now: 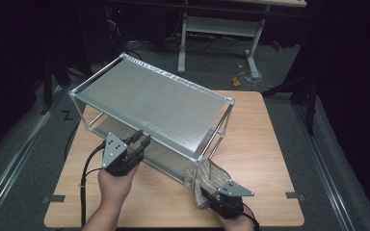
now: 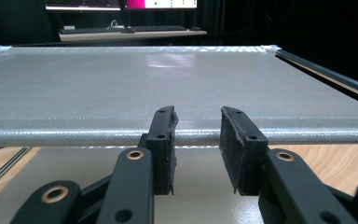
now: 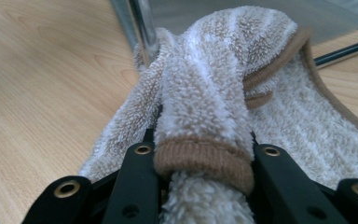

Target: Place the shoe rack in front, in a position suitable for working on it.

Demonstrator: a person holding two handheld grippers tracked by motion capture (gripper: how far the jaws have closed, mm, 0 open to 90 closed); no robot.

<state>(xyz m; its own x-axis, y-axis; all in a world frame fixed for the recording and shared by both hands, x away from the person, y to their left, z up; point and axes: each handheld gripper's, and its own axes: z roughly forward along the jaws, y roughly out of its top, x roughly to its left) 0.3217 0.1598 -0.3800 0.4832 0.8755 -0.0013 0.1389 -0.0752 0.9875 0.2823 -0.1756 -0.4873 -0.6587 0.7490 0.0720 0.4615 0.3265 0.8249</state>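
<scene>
2 grippers worked at the near edge of a 2-tier rack (image 1: 154,98) standing skewed on the table (image 1: 250,159). Left gripper (image 1: 141,138): fingers (image 2: 163,140) parted with only air between them, gripping nothing, lined up level with the front rail of the rack's top shelf (image 2: 177,88). Judged as standing by, either to steady the frame or to take a corner of cloth; the rack looked light enough to slide if pulled on.

Right gripper (image 1: 211,196): fingers (image 3: 137,172) pinched on a bunched beige towel (image 3: 214,93), its brown ribbed hem caught right at the pads. In the high view the towel (image 1: 206,179) lay on the table at the rack's near right corner, its far end against the corner post (image 3: 142,32); whether it wrapped the post could not be told. Gripping it by the bunched end kept the loose cloth gathered, probably for lifting onto a shelf. Risk judged: cloth snagging the post.
</scene>
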